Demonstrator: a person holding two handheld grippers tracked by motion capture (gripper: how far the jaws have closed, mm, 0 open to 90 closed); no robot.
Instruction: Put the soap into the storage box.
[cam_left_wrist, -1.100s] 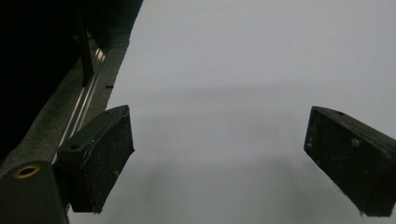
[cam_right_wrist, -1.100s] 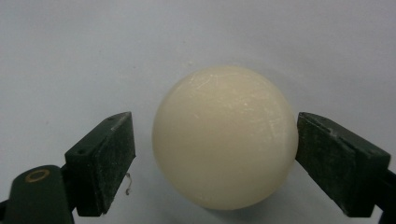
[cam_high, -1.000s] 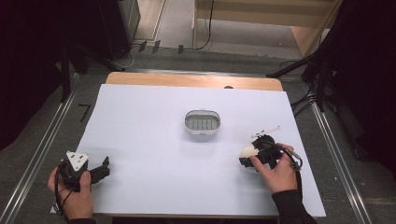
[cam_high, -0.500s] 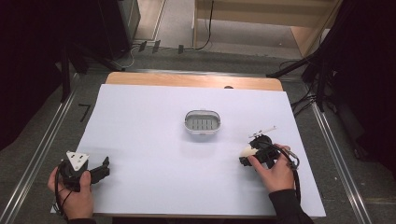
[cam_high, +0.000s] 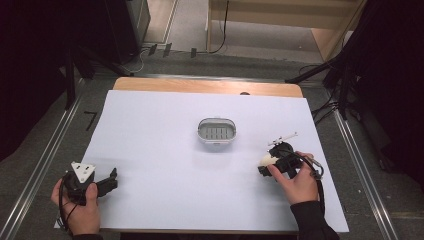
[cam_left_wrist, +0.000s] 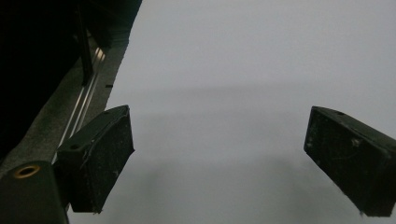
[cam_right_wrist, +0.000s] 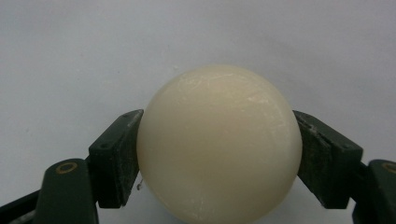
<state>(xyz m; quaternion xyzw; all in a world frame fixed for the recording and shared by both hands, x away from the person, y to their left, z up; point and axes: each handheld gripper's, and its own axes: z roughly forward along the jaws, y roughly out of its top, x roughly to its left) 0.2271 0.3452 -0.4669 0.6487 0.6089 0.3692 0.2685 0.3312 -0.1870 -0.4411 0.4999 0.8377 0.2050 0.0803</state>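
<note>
**Cream ball held at table's right side**

A cream ball (cam_right_wrist: 219, 142) sits clamped between the right gripper (cam_high: 272, 165) jaws, right of a small grey tray (cam_high: 216, 131). The left gripper (cam_high: 107, 182) rests wide open, on the white table (cam_high: 160, 125).

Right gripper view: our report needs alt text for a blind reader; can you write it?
A smooth cream-white ball sits clamped between the right gripper's two black jaws, one on each side. Behind it lies a plain white table surface.
</note>
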